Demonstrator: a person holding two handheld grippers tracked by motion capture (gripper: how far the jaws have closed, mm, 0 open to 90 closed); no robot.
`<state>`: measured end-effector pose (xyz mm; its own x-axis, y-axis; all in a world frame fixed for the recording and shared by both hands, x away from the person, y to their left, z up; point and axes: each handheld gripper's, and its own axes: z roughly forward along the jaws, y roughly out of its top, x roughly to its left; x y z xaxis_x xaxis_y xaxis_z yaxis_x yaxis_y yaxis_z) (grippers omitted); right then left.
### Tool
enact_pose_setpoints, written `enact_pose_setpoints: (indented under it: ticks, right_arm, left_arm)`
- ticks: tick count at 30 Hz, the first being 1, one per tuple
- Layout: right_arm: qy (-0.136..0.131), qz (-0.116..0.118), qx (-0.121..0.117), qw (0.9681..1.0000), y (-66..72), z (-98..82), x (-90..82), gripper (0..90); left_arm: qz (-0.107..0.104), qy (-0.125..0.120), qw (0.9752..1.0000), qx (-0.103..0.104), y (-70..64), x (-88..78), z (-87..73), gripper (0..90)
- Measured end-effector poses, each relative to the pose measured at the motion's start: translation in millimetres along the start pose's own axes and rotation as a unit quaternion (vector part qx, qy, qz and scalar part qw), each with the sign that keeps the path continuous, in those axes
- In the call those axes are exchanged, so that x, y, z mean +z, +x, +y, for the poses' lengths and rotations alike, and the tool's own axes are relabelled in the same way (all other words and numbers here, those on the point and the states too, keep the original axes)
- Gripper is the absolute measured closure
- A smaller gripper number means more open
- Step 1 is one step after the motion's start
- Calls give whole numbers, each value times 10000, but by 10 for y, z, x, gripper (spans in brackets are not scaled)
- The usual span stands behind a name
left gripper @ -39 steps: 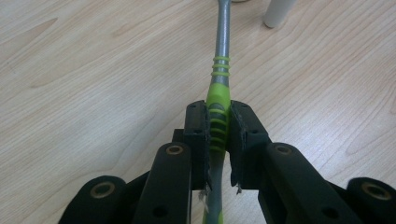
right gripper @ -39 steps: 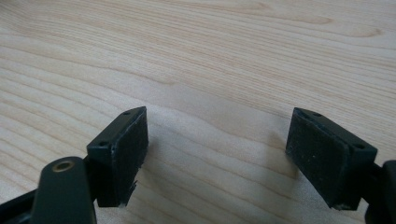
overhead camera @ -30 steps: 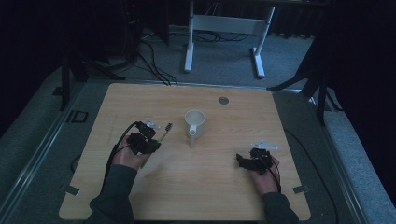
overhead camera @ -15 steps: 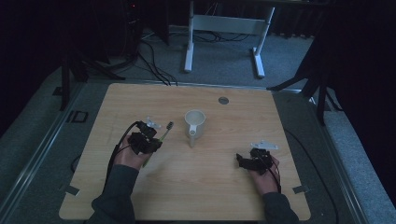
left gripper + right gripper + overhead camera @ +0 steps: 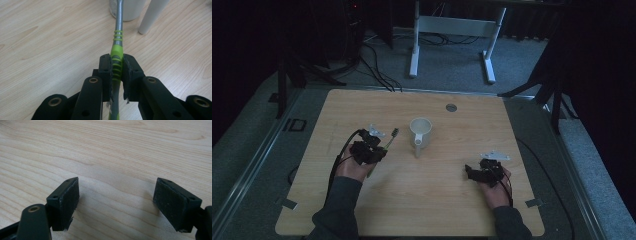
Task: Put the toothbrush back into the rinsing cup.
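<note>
The left hand-held gripper [image 5: 381, 147] is clamped on a slim tool with a green ribbed handle [image 5: 117, 65] and a grey metal shaft [image 5: 119, 17]. Its pads press the handle from both sides, partway along the ribbed section, a stretch that likely gives the pads something to bite on. The shaft runs forward from the jaws toward the white mug [image 5: 420, 132], which stands upright near the middle of the table [image 5: 362, 210]. In the left gripper view the shaft's far end reaches the foot of the mug [image 5: 127, 10], though whether it touches cannot be told; what kind of head the tool has is hidden there too. In the high view the tool's tip [image 5: 395, 132] sits just left of the mug, pointing far and right. Held this way, low and aimed at the mug, the tool seems ready to be lifted and put into it, or used against it.

The mug's handle [image 5: 417, 148] points toward the near edge, away from the tool.

The right hand-held gripper [image 5: 472, 172] rests at the near right of the table, well apart from mug and tool. Its jaws stand wide with only bare wood between them [image 5: 117, 202], so it appears parked, perhaps free to steady the mug if needed.
</note>
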<state>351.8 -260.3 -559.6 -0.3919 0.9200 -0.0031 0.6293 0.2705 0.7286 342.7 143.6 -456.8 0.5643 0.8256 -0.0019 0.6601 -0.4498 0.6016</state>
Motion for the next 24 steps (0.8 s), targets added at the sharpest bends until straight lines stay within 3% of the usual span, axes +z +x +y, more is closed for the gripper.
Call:
enact_pose_setpoints:
  ticks: [24]
  right_arm:
    - [0,0,-2,10000,0,0,0,205]
  left_arm:
    - [3,-373,9993,-20,-32,-30,25,789]
